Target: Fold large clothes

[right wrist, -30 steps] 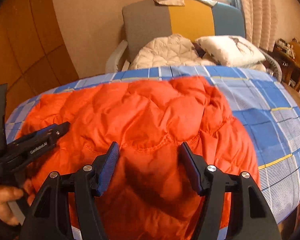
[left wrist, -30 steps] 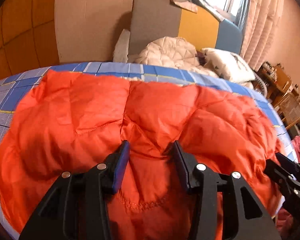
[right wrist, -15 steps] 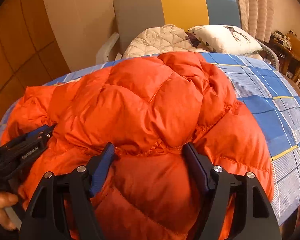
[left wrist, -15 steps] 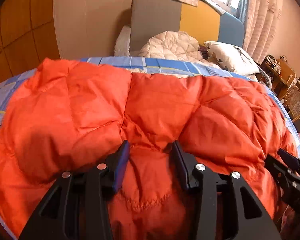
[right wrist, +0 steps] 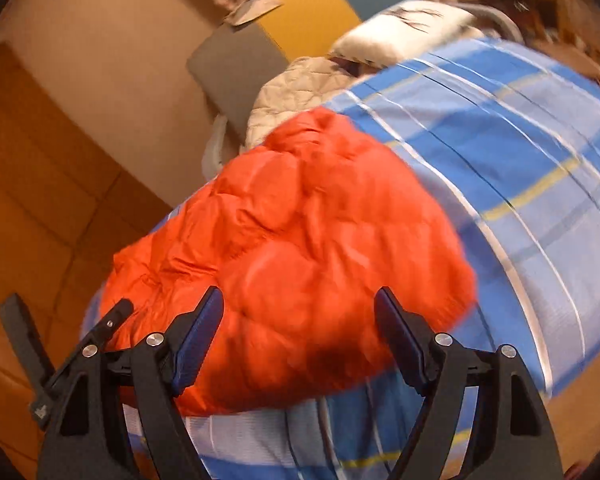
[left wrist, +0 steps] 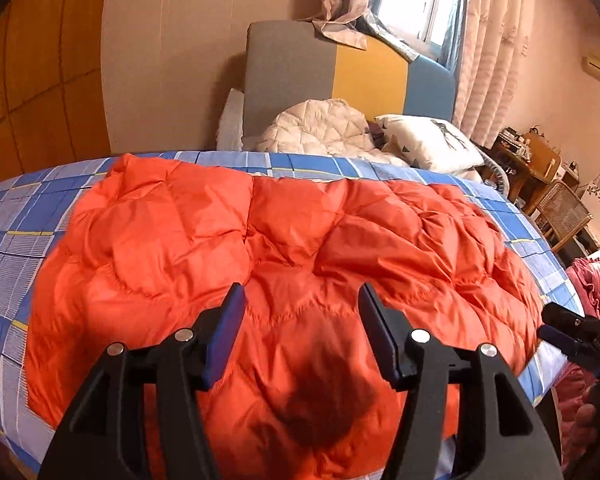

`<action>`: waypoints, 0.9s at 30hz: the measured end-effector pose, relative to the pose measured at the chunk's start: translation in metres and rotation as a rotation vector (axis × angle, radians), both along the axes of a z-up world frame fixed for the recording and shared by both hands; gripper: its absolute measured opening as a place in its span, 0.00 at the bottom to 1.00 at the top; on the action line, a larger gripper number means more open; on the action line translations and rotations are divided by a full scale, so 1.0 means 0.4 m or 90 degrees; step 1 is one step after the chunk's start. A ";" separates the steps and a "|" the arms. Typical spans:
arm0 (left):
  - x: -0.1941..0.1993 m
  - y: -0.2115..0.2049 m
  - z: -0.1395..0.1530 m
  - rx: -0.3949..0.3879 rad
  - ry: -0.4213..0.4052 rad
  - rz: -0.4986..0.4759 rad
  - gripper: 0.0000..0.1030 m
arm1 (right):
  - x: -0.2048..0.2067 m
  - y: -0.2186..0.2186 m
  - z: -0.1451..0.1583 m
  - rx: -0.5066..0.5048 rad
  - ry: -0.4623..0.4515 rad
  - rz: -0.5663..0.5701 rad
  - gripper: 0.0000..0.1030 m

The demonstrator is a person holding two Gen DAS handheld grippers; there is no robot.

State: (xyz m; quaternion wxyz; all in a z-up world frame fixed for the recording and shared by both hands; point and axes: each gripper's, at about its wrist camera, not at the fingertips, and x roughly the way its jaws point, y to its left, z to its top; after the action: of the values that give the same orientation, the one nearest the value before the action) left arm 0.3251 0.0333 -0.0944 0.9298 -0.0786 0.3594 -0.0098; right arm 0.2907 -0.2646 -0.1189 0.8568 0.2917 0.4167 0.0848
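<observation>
An orange quilted down jacket (left wrist: 284, 256) lies spread on a bed with a blue checked sheet (left wrist: 16, 240). My left gripper (left wrist: 300, 320) is open and empty, just above the jacket's near part. In the right wrist view the jacket (right wrist: 300, 240) is a puffy heap on the sheet (right wrist: 520, 168); the view is tilted and blurred. My right gripper (right wrist: 298, 320) is open and empty over the jacket's near edge. The right gripper also shows at the right edge of the left wrist view (left wrist: 572, 332), and the left one at the left of the right wrist view (right wrist: 100, 332).
Behind the bed stands a grey, yellow and blue chair (left wrist: 340, 80) holding a cream quilted jacket (left wrist: 320, 128) and a white pillow (left wrist: 432, 144). A wooden wall (left wrist: 40, 80) is at left. Wicker furniture (left wrist: 560, 208) and pink cloth (left wrist: 596, 280) are at right.
Both grippers have let go of the jacket fabric, opened wider and drawn back. The jacket has dropped flat onto the bed. The right gripper has tilted and swung.
</observation>
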 end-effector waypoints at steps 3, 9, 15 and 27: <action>-0.025 0.005 -0.008 -0.010 0.004 -0.004 0.57 | -0.042 -0.039 -0.035 0.046 0.016 -0.033 0.76; -0.041 0.007 -0.058 -0.010 0.023 -0.014 0.57 | -0.056 -0.108 -0.128 0.183 0.042 -0.091 0.80; -0.040 0.013 -0.076 -0.019 0.027 -0.020 0.57 | 0.012 -0.129 -0.173 0.246 0.047 -0.134 0.80; -0.016 0.021 -0.113 -0.053 0.048 -0.038 0.56 | 0.081 -0.094 -0.143 0.198 0.025 -0.105 0.25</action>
State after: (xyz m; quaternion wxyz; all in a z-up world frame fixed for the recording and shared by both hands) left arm 0.3188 0.0416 -0.1397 0.9108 -0.1065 0.3957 -0.0495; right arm 0.3230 -0.3023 -0.1763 0.7971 0.4556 0.3896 0.0723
